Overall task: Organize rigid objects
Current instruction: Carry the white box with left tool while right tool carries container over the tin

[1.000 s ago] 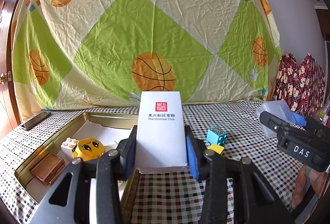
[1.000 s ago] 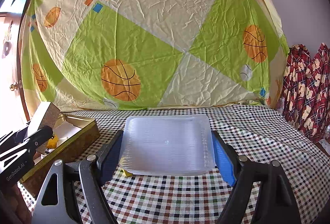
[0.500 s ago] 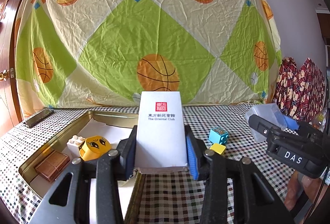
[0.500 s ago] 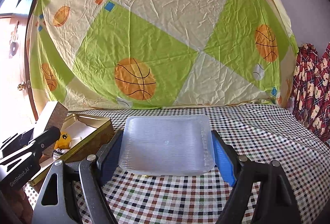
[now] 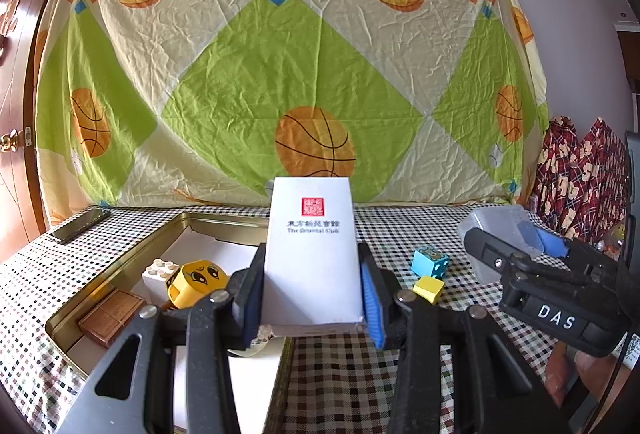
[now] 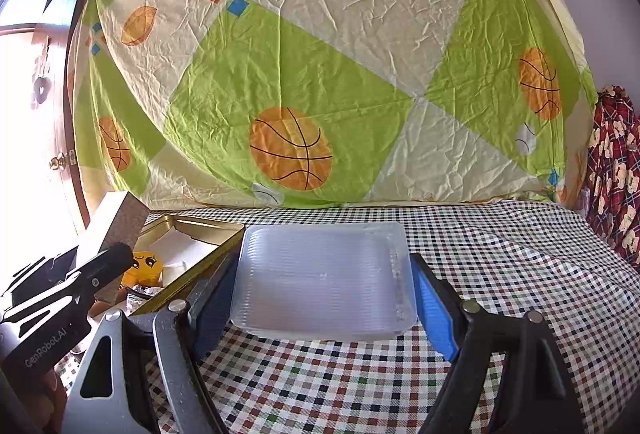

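My left gripper (image 5: pixel 313 292) is shut on a white box (image 5: pixel 313 250) printed "The Oriental Club", held upright over the right edge of the gold tin tray (image 5: pixel 132 258). In the tray lie a yellow face block (image 5: pixel 196 282), a white brick (image 5: pixel 158 272) and a brown box (image 5: pixel 112 316). My right gripper (image 6: pixel 322 298) is shut on a clear ribbed plastic box (image 6: pixel 322 274), held above the checkered table (image 6: pixel 500 258). The right gripper also shows at the right of the left wrist view (image 5: pixel 556 286). A blue block (image 5: pixel 430 261) and a yellow block (image 5: pixel 428 289) lie on the table between the grippers.
A dark phone (image 5: pixel 80 224) lies at the table's back left. A basketball-print sheet (image 5: pixel 304 74) hangs behind the table. Red patterned fabric (image 5: pixel 580 178) stands at the far right. A wooden door (image 5: pixel 12 114) is at the left.
Both grippers have risen and tilted up a little with their boxes. The tray shows further right in the right wrist view.
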`<state>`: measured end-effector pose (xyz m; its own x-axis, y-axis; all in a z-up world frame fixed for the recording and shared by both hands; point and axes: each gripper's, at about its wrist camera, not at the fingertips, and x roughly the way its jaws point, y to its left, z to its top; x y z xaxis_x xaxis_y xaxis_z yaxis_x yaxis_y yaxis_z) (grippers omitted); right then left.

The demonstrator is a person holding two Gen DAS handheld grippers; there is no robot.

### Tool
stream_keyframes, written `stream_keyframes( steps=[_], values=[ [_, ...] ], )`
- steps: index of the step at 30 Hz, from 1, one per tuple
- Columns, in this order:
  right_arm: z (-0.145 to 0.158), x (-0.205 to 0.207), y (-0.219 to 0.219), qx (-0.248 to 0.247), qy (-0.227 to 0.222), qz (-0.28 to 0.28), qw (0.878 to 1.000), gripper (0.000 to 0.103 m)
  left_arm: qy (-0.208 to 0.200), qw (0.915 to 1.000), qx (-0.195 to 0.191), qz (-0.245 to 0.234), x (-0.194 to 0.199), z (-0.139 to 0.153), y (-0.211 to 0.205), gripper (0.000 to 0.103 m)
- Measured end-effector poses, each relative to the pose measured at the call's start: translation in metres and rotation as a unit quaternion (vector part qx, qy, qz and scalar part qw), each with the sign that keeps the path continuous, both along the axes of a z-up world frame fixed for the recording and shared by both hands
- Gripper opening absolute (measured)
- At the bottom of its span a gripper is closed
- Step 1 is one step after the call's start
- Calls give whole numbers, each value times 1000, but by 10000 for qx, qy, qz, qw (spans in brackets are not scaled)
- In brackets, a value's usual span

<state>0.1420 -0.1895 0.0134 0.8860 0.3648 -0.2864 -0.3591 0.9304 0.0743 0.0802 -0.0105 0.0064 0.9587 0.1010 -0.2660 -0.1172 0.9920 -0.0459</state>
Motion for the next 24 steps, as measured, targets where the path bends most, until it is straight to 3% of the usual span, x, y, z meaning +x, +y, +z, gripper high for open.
stream_keyframes(
  steps=[24],
  values=[
    [0,-3,36,-128,-52,285,9995,82,-99,9994,-234,219,-8,3,28,41]
  ],
)
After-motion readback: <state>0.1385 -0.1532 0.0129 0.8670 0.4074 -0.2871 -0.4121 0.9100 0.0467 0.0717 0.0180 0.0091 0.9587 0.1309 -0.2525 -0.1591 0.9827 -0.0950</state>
